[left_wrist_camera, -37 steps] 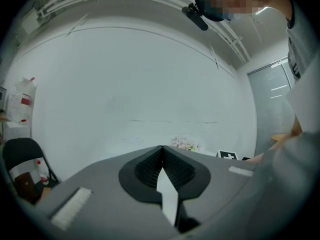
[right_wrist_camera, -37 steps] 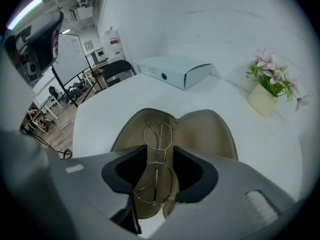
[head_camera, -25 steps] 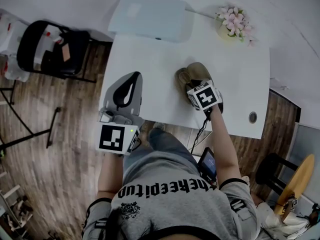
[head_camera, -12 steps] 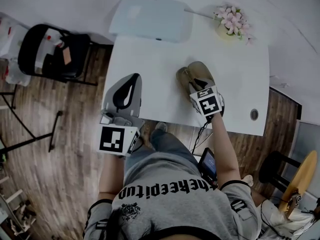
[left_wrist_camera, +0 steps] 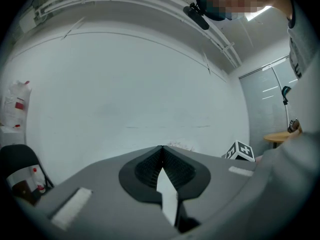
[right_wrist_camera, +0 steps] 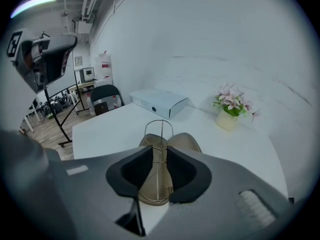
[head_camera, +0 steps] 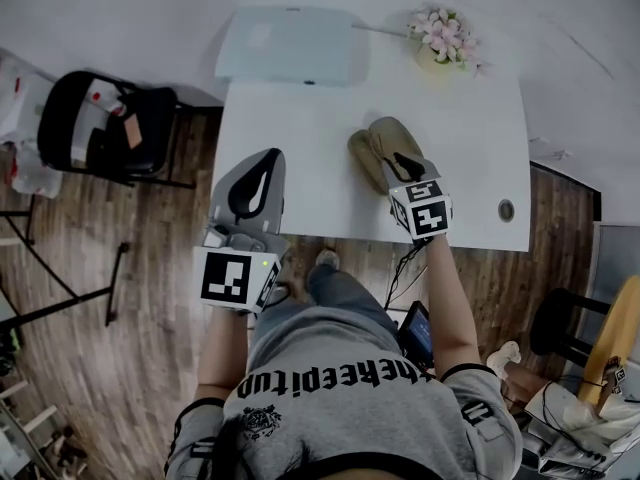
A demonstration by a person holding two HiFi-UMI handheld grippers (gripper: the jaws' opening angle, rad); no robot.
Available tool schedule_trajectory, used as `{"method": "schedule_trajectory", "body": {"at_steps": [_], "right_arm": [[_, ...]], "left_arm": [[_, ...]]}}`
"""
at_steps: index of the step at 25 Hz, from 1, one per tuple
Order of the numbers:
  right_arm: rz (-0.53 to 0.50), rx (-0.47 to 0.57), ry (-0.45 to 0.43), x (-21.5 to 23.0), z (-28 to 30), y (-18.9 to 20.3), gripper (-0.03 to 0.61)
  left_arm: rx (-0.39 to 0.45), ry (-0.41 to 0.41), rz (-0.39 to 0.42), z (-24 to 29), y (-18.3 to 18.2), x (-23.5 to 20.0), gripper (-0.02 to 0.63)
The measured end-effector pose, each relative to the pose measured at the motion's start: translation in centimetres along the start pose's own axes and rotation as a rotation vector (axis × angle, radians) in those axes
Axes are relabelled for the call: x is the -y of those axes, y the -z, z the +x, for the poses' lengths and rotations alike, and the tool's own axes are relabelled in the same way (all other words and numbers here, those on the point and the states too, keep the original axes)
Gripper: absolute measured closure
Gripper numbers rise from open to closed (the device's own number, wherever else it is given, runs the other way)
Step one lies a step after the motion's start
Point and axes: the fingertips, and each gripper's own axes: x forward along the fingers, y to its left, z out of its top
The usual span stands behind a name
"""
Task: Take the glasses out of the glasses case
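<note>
**Above the open case: glasses in the right gripper**

On the white table [head_camera: 300, 138], right of centre, the tan glasses case [head_camera: 378, 150] lies open with its two halves spread flat. The right gripper [head_camera: 400, 160] is angled down over the near end of the case. In the right gripper view its jaws have just been closing and now sit narrow on a pair of thin wire-frame glasses [right_wrist_camera: 159, 159]. The glasses stand upright between the pads, with one lens rim poking up past the jaw tips. The case shows underneath and behind them, so the glasses look to be up out of the case, but I cannot tell whether the lower rim is touching it.

The left gripper [head_camera: 268, 156] is over the table's left edge, well apart from the case and pointing level at the wall. In the left gripper view its jaws meet at the tips with nothing between them. The right gripper's marker cube [left_wrist_camera: 240, 150] shows off to that view's right.

At the far edge of the table are a flat white box [head_camera: 290, 46] and, by the far right corner, a small pot of pink flowers [head_camera: 442, 30]. A black chair [head_camera: 100, 118] stands on the wood floor to the left of the table.
</note>
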Motion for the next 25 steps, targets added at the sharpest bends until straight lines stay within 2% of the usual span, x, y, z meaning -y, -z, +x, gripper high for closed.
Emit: {"method": "schedule_trajectory", "body": {"at_steps": [10, 25], "right_arm": [[0.042, 0.149, 0.106, -0.9, -4.8, -2.0, 0.489], [0.134, 0.356, 0.184, -4.4, -12.6, -4.9, 0.491]], "left_arm": [[0.025, 0.065, 0.017, -2.6, -1.1, 0.9, 0.594], [0.082, 0.152, 0.038, -6.0, -3.1, 1.8, 0.594]]}}
